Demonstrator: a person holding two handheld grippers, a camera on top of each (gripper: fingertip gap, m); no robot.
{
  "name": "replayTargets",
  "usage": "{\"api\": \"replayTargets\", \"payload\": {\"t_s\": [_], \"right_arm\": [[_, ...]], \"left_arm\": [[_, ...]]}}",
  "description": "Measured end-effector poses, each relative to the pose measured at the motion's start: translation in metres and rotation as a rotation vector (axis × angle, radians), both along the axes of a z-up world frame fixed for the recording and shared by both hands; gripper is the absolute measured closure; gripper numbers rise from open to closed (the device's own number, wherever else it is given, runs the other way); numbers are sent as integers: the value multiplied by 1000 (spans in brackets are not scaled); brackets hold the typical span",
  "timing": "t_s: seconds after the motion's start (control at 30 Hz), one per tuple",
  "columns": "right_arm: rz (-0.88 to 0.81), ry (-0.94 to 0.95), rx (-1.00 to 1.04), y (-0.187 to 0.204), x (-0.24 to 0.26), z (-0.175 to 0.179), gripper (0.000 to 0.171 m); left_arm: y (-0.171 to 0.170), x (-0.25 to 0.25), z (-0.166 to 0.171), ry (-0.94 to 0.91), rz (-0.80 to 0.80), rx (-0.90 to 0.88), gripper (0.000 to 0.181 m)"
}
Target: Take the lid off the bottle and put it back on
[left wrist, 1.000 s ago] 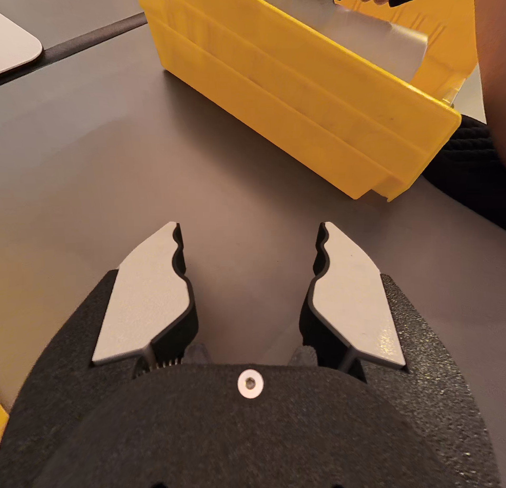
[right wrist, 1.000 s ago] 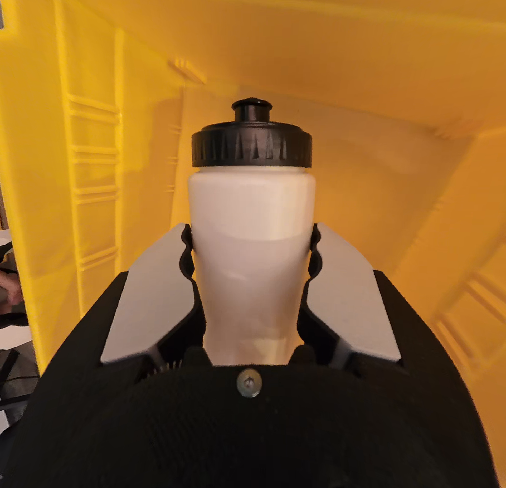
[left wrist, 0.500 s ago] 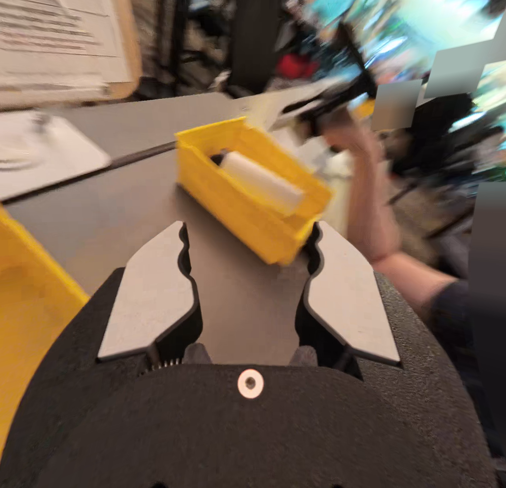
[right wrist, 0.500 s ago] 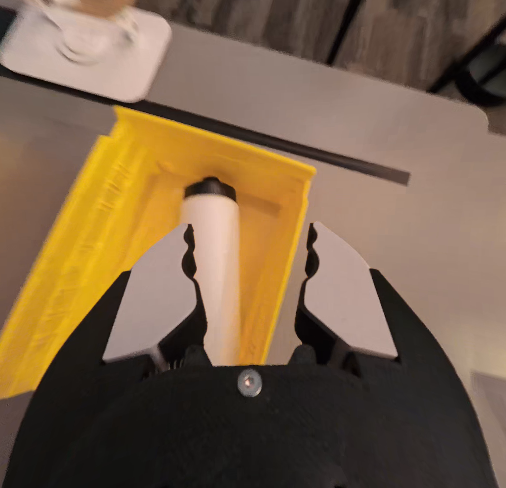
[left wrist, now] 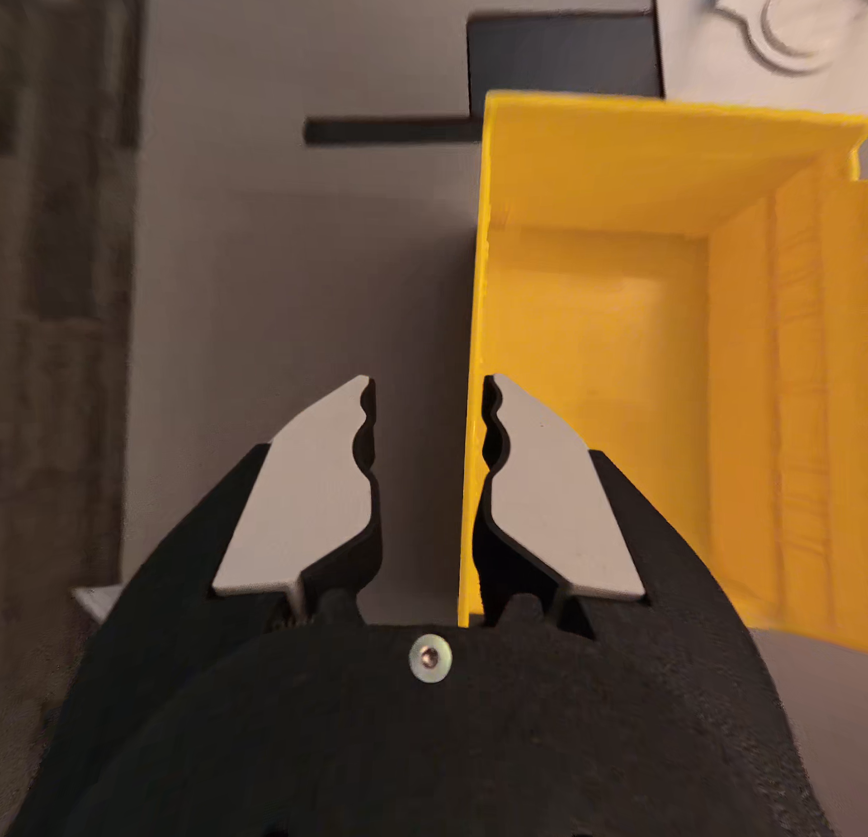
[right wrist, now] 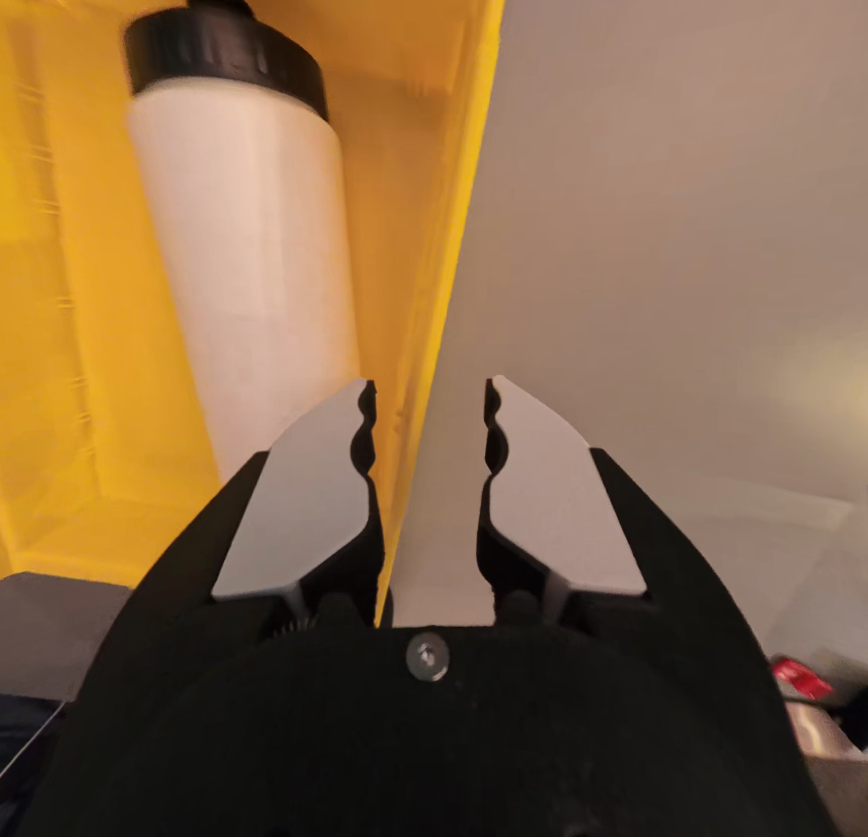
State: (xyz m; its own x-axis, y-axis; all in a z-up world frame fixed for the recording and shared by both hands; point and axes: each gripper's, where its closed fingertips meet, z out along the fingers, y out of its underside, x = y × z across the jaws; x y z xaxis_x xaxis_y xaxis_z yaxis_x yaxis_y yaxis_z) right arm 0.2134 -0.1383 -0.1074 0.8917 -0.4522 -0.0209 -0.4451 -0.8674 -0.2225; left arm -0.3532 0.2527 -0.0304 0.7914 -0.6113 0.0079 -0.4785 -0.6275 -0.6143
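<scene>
A white bottle (right wrist: 249,251) with its black lid (right wrist: 220,49) on lies in a yellow bin (right wrist: 451,260), in the left half of the right wrist view. My right gripper (right wrist: 430,387) is open and empty, just right of the bottle, with its jaws on either side of the bin's right wall. My left gripper (left wrist: 430,385) is open and empty, with its jaws on either side of the left wall of an empty yellow bin (left wrist: 474,345). That wall lies close to the right finger (left wrist: 540,495). The bottle does not show in the left wrist view.
The bins stand on a grey table (left wrist: 291,260). A black strip (left wrist: 390,131), a dark rectangle (left wrist: 559,54) and a white pad (left wrist: 761,30) lie beyond the empty bin. Bare table (right wrist: 657,251) lies right of the bottle's bin. A red item (right wrist: 798,683) sits at the lower right. My right fingertips sit around 70 cm from my left ones.
My right gripper let go of the bottle, which now lies in the bin, and shifted to the bin's right wall. My left gripper swung over to an empty bin. Both jaws have narrowed.
</scene>
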Motion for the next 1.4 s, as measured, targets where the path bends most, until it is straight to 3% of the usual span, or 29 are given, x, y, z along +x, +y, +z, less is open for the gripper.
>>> {"api": "replayTargets", "payload": {"t_s": [0.07, 0.17, 0.37, 0.57, 0.67, 0.8, 1.03, 1.4], "right_arm": [[-8, 10, -43, -6, 0, -6, 135], [0, 129, 13, 1, -13, -8, 164], [-54, 133, 6, 3, -13, -8, 167], [-39, 156, 13, 24, -34, -8, 166], [-47, 193, 29, 35, -45, -8, 166], [-87, 221, 54, 46, -51, -9, 165], [-112, 273, 127, 67, -59, -8, 162], [-170, 249, 108, 72, -75, -8, 163]], "left_arm": [[0, -4, -18, 28, -2, -84, 138], [-1, 3, -30, 8, -27, -135, 137], [-14, 9, -62, 77, -52, -293, 135], [-35, 24, -85, 139, -108, -424, 153], [-34, 20, -90, 272, -84, -371, 165], [-53, 34, -91, 310, -157, -390, 175], [-75, 54, -94, 436, -241, -343, 166], [-87, 63, -95, 466, -265, -340, 164]]}}
